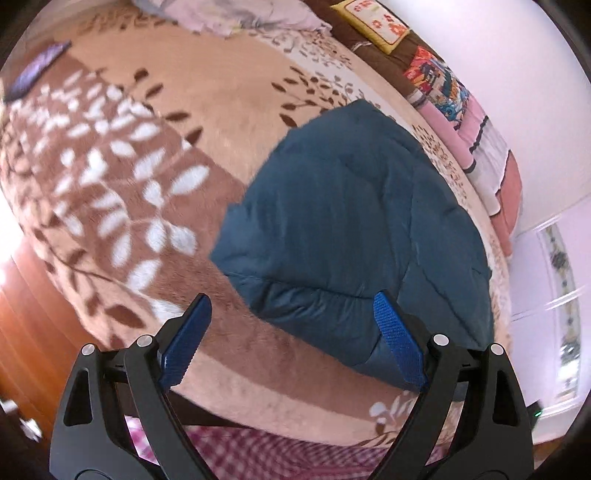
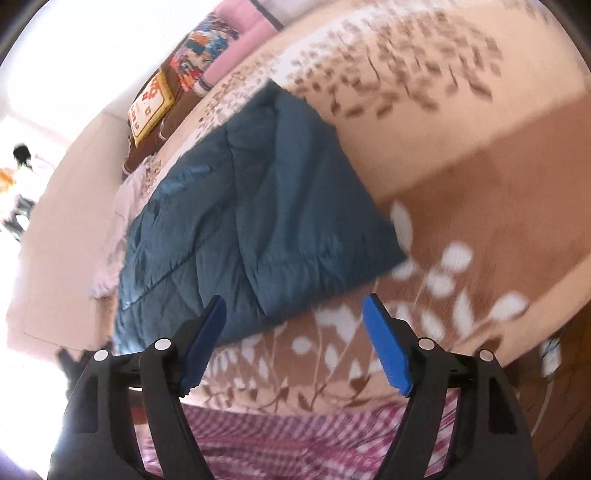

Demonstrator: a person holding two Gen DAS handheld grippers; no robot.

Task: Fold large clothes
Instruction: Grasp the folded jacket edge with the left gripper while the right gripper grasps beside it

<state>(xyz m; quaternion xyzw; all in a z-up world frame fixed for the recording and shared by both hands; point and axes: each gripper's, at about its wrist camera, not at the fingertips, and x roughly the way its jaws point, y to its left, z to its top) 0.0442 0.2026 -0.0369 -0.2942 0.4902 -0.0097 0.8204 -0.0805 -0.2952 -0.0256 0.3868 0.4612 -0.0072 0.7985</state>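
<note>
A dark teal quilted garment (image 1: 351, 229) lies folded into a thick rectangle on a brown and beige leaf-patterned blanket (image 1: 122, 192). My left gripper (image 1: 291, 306) hovers open over the garment's near left corner, with nothing between its blue pads (image 1: 399, 343). In the right wrist view the same garment (image 2: 251, 214) lies up and left of my right gripper (image 2: 295, 306). That gripper is open above the garment's near edge and the blanket (image 2: 461, 206), and its fingers (image 2: 384, 343) hold nothing.
Folded colourful bedding and pillows (image 1: 461, 110) are stacked along the far side by a white wall. A pale floral cloth (image 1: 236, 14) lies at the top. A pink checked sheet (image 2: 295, 443) runs along the bed's near edge. Orange wood (image 1: 22, 314) shows at the left.
</note>
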